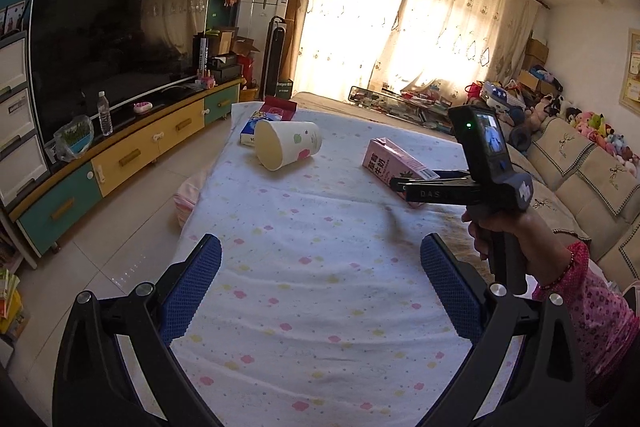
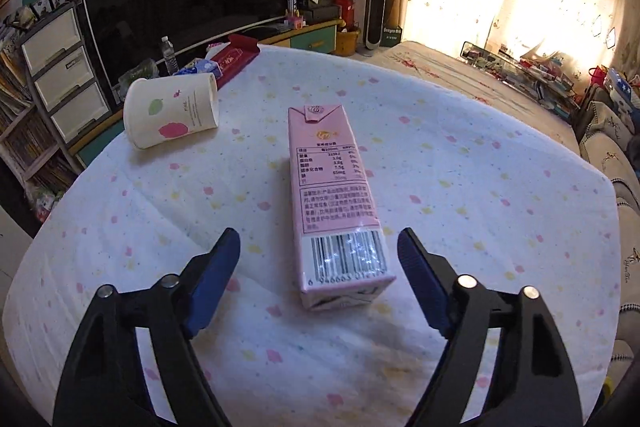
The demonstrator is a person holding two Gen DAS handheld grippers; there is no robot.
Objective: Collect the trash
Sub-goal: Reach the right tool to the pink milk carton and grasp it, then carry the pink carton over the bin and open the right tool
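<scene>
While the right claw stands open, the pink carton lies between its fingers, untouched.

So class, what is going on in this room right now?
A person holds a gripper in each hand over a table with a flowered cloth. The right gripper is open, lined up around the near end of a pink milk carton lying flat, not pressing it. The left gripper is open and empty. A paper cup lies tipped over farther back.
</scene>
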